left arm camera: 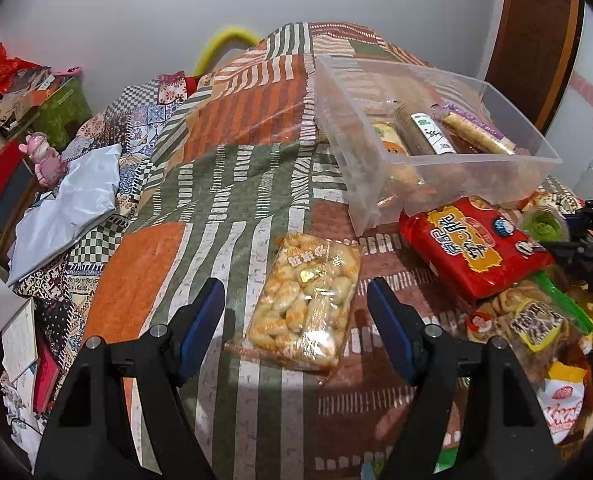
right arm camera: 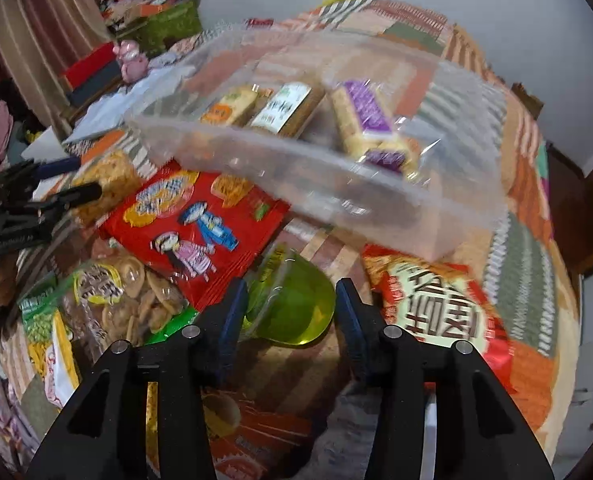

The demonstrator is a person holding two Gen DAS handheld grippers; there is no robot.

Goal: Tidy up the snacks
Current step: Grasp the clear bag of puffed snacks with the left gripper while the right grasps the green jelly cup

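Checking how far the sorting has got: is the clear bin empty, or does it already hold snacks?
Partly filled. The bin already holds several packs, among them a purple-labelled roll and a white-labelled one, with room left.

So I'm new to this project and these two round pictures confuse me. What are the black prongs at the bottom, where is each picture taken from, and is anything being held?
No robot here: a person holds a two-finger gripper in each hand, and a fisheye camera on each looks along its fingers. In the left view, the left gripper is open around a clear bag of peanut snacks lying on the patchwork cloth. In the right view, the right gripper has a green jelly cup between its fingers; whether they grip it is unclear. Beyond stand a clear plastic bin with some snacks inside and a red snack bag.
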